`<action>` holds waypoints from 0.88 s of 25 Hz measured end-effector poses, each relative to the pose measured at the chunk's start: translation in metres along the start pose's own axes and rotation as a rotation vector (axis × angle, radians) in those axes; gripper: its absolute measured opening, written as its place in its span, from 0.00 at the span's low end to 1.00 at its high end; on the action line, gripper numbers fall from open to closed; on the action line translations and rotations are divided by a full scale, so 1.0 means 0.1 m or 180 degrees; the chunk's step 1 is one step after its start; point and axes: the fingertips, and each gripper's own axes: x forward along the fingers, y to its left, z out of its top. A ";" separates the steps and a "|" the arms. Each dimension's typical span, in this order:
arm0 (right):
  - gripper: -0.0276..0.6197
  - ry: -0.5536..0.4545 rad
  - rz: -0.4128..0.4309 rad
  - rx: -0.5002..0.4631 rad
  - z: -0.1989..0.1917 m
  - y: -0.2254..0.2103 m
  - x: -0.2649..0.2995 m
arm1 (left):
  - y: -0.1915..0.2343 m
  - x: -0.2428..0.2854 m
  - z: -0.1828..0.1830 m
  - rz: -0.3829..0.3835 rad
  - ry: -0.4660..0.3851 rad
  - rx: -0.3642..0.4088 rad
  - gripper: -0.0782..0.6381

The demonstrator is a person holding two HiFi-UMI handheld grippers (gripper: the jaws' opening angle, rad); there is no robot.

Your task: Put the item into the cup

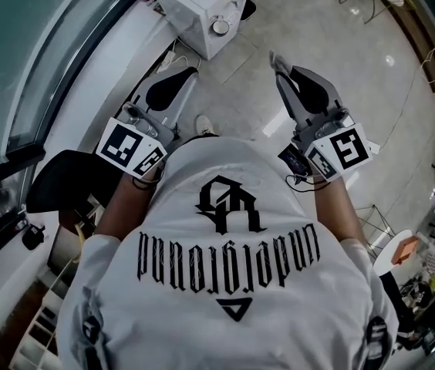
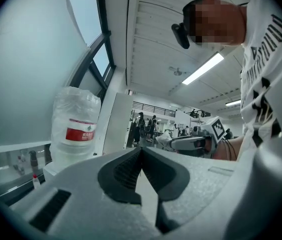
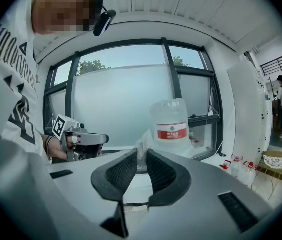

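A small crumpled clear item (image 3: 141,143) is sitting pinched in the right tongs (image 3: 141,156), held in the air above the floor (image 1: 341,60). The left tongs (image 2: 141,150) are pressing tip to tip, empty. A large water bottle (image 3: 171,126) is standing beyond.

Water jug (image 3: 172,126) ahead of L claw (image 1: 187,73) & R claw (image 1: 281,64); plastic item (image 3: 143,143) in R claw.

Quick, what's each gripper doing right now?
Left gripper: closed, empty.
Right gripper: closed on a clear plastic piece.
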 end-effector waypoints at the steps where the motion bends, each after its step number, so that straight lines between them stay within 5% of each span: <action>1: 0.14 0.0011 -0.0002 -0.0011 0.01 0.02 0.09 | 0.08 -0.02 0.01 -0.0019 0.0008 0.0007 0.13; 10: 0.14 0.0105 0.0016 -0.0022 0.00 0.07 0.54 | 0.43 -0.06 -0.01 -0.0142 0.0068 0.0018 0.13; 22: 0.14 0.0145 0.0250 -0.0062 0.06 -0.43 0.63 | 0.53 0.33 0.05 0.0157 0.0021 -0.0026 0.13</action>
